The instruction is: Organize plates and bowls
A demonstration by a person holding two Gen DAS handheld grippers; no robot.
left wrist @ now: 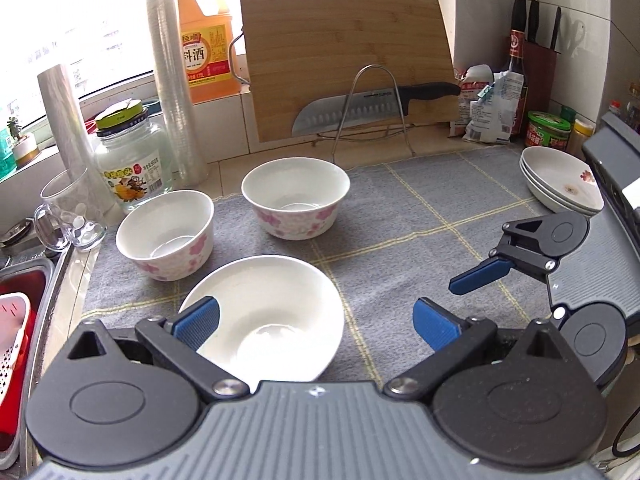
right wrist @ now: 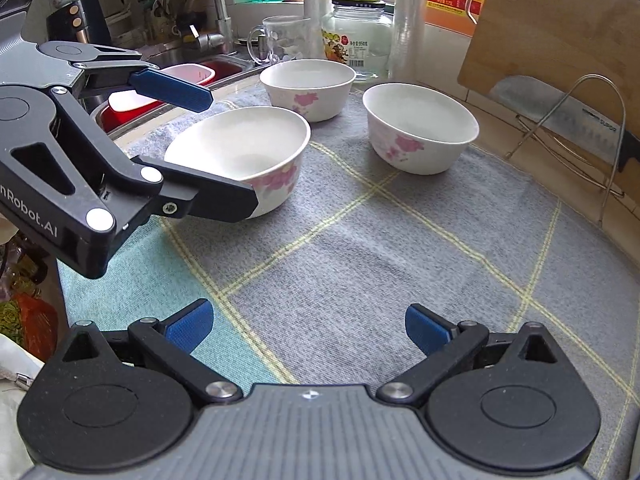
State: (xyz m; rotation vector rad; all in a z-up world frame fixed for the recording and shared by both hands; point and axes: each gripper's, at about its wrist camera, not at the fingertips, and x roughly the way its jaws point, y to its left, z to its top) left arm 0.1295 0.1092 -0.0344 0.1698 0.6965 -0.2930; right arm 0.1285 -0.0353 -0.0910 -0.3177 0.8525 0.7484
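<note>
Tools both wide open and empty: left tool (left wrist: 316,322) beside near bowl (left wrist: 264,320), right tool (right wrist: 308,326) over mat (right wrist: 360,260).

You are in a home kitchen. On the tiled surface a bamboo cutting board (left wrist: 348,60) leans against the window sill with a big knife (left wrist: 360,110) in a wire rack (left wrist: 374,108) before it. A jug of cooking wine (left wrist: 206,36), a knife block (left wrist: 538,54), sauce jars (left wrist: 548,128) and a glass jar (left wrist: 132,156) crowd the wall. To one side you see a sink (right wrist: 180,58) with its tap (right wrist: 218,12), and flowered bowls (left wrist: 296,204) stand on a grey checked cloth (left wrist: 420,216)
</note>
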